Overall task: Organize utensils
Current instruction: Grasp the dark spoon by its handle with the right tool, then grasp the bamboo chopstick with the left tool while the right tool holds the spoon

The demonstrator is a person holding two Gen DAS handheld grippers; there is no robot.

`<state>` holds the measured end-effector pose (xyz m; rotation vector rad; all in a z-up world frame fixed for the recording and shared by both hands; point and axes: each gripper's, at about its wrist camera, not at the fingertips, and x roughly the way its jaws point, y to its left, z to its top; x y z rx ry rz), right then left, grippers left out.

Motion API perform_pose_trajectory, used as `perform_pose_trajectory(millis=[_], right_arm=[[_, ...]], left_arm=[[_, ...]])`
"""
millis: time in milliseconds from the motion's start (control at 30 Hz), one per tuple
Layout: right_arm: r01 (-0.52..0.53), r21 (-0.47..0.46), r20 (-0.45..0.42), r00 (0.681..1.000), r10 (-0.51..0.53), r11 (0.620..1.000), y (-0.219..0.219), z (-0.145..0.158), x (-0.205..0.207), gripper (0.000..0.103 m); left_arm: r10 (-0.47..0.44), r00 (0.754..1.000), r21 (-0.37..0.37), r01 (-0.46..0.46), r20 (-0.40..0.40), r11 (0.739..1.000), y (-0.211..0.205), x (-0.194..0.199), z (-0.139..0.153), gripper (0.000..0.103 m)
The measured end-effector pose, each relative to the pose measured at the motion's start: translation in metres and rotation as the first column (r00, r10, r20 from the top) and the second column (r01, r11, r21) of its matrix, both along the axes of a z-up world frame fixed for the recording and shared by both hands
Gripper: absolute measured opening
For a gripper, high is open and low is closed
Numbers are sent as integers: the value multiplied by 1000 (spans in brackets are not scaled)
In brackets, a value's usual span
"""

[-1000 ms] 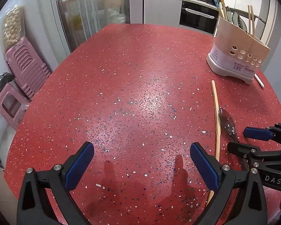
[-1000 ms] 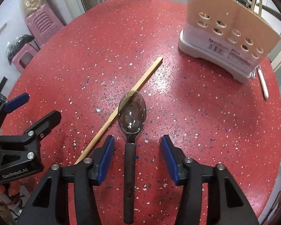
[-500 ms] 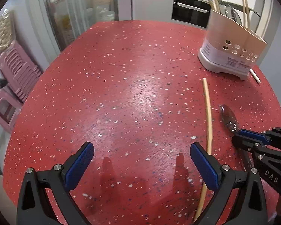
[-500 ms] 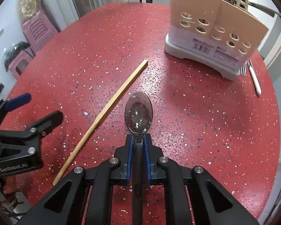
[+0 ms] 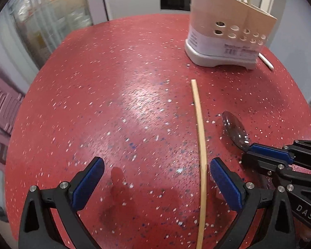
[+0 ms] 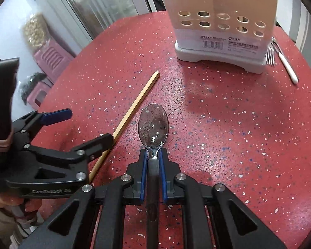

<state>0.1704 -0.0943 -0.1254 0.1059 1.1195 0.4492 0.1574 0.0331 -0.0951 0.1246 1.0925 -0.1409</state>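
Since a second earlier, the right gripper (image 6: 153,161) had clamped its blue pads onto the neck of the spoon (image 6: 153,124), where before the jaws had stood wide on either side of the handle; meanwhile the left gripper (image 5: 155,178) had slid across until the wooden chopstick (image 5: 200,137) lay between its fingers rather than outside them.

In the right wrist view, nearest at 6 o'clock, the spoon's dark handle ran back between the clenched pads, its shiny bowl jutting toward 12 o'clock over the red speckled table (image 6: 238,134); whether the bowl rested on the surface or hung just clear could not be told. At 9 o'clock the left gripper stood released and wide, one finger close beside the chopstick, not yet pinching it. Further out, at 12 to 1 o'clock, stood the beige utensil holder (image 6: 217,20) with its rows of round holes, and just beside its base at 2 o'clock lay a white-handled fork (image 6: 284,60).

The step in hand looked like the pick-up: spoon secured, chopstick being lined up. Next, the left fingers would need to close squarely on the thin stick, and the spoon would want lifting and carrying to the holder, tipped upright to drop into an open slot.
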Motion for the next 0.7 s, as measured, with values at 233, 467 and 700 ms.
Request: perform_pose_trajectory(millis=[233,467,700], right_arm=[[22,51,-8,1000,-21,998,-18,2,-5,13],[40,71,-1,999,-40,997,-31,7,-6,13],[41,96,26,999,-44,995,-43,20,-11,12]], left_arm=[[-45,998,17,45,-38,999,-10,16,-5,103],[-97,993,-20,96,-63,995,-25,27,-4,89],[-192,976,-37,189,-105,981,-42,27,0,31]])
